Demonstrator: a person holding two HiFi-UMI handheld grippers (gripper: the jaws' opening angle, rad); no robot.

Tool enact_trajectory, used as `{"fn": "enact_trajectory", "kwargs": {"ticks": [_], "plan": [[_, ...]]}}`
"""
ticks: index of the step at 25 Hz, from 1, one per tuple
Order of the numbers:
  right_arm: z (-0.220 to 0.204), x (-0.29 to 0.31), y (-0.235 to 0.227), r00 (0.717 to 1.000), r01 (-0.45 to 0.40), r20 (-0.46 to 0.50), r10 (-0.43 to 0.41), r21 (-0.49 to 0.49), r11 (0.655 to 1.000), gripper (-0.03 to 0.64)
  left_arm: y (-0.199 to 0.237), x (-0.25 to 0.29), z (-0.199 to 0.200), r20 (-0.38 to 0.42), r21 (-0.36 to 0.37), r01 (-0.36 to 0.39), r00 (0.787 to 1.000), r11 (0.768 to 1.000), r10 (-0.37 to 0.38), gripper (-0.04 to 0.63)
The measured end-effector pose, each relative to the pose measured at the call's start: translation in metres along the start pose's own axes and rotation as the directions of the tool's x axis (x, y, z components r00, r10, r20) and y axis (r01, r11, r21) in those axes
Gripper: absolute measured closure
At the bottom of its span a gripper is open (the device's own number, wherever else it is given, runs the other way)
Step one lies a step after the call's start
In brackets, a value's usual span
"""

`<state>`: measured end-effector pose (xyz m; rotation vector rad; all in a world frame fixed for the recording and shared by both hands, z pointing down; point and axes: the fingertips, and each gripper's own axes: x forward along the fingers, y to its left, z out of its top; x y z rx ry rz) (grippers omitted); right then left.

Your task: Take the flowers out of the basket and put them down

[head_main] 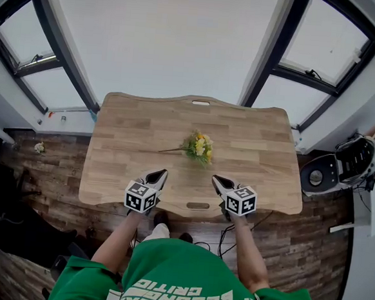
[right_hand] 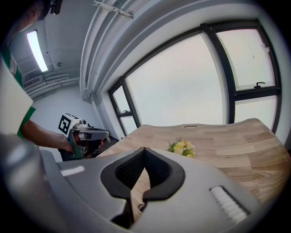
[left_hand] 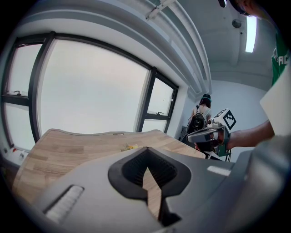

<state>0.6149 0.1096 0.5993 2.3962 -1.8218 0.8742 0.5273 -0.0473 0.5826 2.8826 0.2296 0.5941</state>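
Note:
A small bunch of yellow and white flowers (head_main: 199,147) with green leaves and a thin stem lies on its side near the middle of the wooden table (head_main: 121,173). No basket is in view. My left gripper (head_main: 161,174) hovers over the table's front edge, left of the flowers, shut and empty. My right gripper (head_main: 217,179) mirrors it on the right, also shut and empty. The left gripper view shows the left gripper's (left_hand: 147,152) jaws meeting at the tips, the flowers (left_hand: 129,147) far ahead, and the right gripper (left_hand: 207,134). The right gripper view shows the right gripper's (right_hand: 144,149) closed jaws, the flowers (right_hand: 182,147) and the left gripper (right_hand: 91,134).
The table stands against large windows (head_main: 164,41). A slot (head_main: 197,206) is cut near its front edge and another (head_main: 201,102) at the back. A round grey device (head_main: 318,177) sits on the floor at the right, dark bags (head_main: 19,230) at the left.

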Motion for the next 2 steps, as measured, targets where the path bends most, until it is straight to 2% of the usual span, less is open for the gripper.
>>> {"fn": "enact_trajectory", "kwargs": {"ticks": [2], "plan": [[-0.0016,0.0007,0.0003,1.0,-0.001,-0.001,0.001,0.001,1.0,0.612,0.0003,-0.0002,-0.001,-0.001,-0.001,0.0,1.0,1.0,0.0,0.578]]}}
